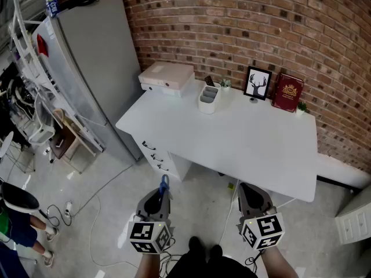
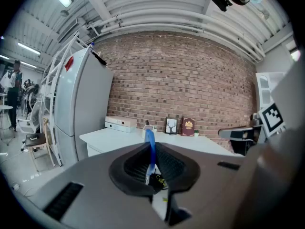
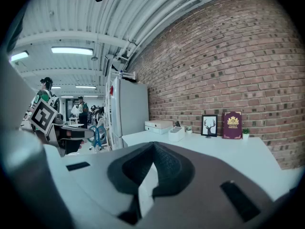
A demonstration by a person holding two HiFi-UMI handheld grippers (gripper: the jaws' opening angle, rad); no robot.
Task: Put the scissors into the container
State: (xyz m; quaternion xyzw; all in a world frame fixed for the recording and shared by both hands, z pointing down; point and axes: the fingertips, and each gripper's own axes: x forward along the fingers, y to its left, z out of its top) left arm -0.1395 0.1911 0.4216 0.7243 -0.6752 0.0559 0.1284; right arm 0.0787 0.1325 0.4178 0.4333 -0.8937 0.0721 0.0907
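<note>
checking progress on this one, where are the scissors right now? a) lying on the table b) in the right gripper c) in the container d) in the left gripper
D: the blue handle of the scissors sticks up from between the jaws of the left gripper, which are shut on it, short of the table and the container.

Scissors (image 2: 150,143) blades buried in left hand-held gripper (image 1: 160,197); container (image 1: 208,98) contents too small to tell.
</note>
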